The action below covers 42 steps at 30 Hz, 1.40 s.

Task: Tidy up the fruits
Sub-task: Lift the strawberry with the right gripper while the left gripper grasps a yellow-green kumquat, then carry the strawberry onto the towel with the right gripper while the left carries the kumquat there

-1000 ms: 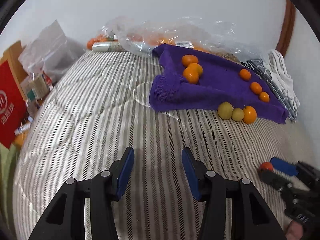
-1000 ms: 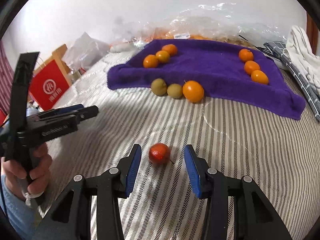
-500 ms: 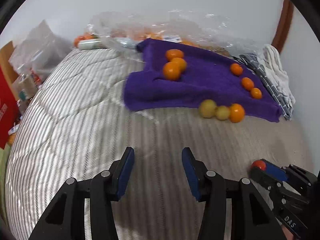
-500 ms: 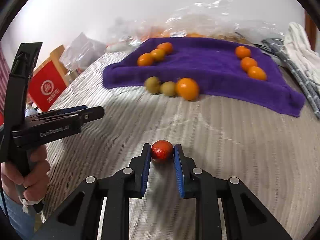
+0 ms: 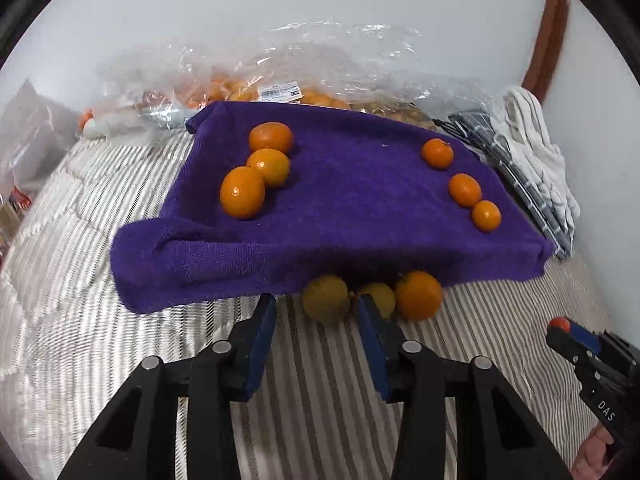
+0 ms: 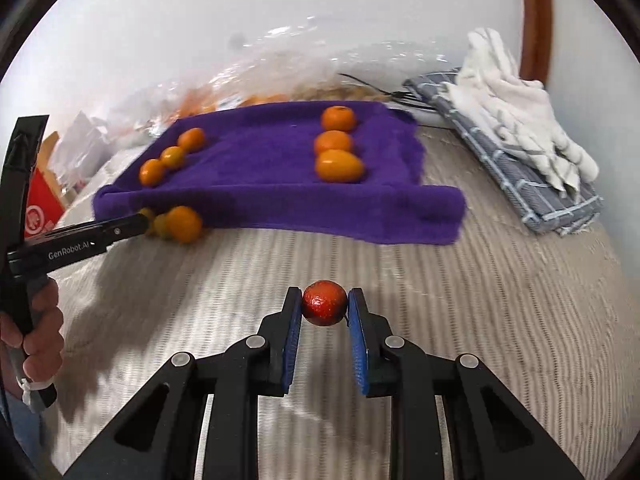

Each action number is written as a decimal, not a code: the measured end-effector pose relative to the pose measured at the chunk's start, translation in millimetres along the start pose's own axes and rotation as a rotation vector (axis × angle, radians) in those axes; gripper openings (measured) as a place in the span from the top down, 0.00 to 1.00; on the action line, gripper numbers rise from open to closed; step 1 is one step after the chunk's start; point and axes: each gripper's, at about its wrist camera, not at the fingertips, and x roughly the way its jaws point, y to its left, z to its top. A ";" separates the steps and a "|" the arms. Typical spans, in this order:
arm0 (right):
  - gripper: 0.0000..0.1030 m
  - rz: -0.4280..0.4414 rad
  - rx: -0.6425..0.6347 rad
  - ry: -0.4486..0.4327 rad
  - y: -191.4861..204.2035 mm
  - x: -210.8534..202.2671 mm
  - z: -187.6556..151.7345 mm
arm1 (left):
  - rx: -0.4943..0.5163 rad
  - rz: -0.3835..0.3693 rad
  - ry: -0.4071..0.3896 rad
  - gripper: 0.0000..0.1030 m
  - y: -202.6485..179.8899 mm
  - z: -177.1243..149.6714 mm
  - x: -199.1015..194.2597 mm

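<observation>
A purple towel (image 5: pixel 340 208) lies on the striped bed with two rows of orange fruits: one at its left (image 5: pixel 242 192) and one at its right (image 5: pixel 464 190). Two yellow-green fruits (image 5: pixel 326 298) and an orange one (image 5: pixel 418 295) sit on the bed at the towel's front edge. My left gripper (image 5: pixel 316 310) is open, its fingertips on either side of the left yellow-green fruit. My right gripper (image 6: pixel 324 306) is shut on a small red fruit (image 6: pixel 324 303) and holds it above the bed, in front of the towel (image 6: pixel 260 184).
A clear plastic bag of oranges (image 5: pixel 304 80) lies behind the towel by the wall. Folded white and grey cloths (image 6: pixel 516 128) lie at the right. A red box (image 6: pixel 40 200) and bags stand at the left bed edge.
My left gripper moved forward to the fruits at the towel's front edge. My right gripper closed on the red fruit, lifted it and swung toward the towel's right side.
</observation>
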 end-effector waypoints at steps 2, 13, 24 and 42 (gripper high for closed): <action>0.77 0.005 0.009 -0.001 -3.6 2.0 -2.2 | -0.027 -0.036 -0.006 0.68 3.7 -0.5 3.1; 0.77 0.096 0.003 0.014 2.1 11.7 -8.2 | -0.078 -0.065 -0.044 0.75 19.6 -4.2 -9.0; 0.77 0.109 -0.019 0.044 7.2 16.3 -8.2 | -0.084 -0.031 -0.028 0.74 40.5 -16.7 -22.1; 0.77 0.136 0.064 0.024 -6.2 12.3 -8.2 | -0.121 -0.055 -0.014 0.75 43.6 -16.5 -14.7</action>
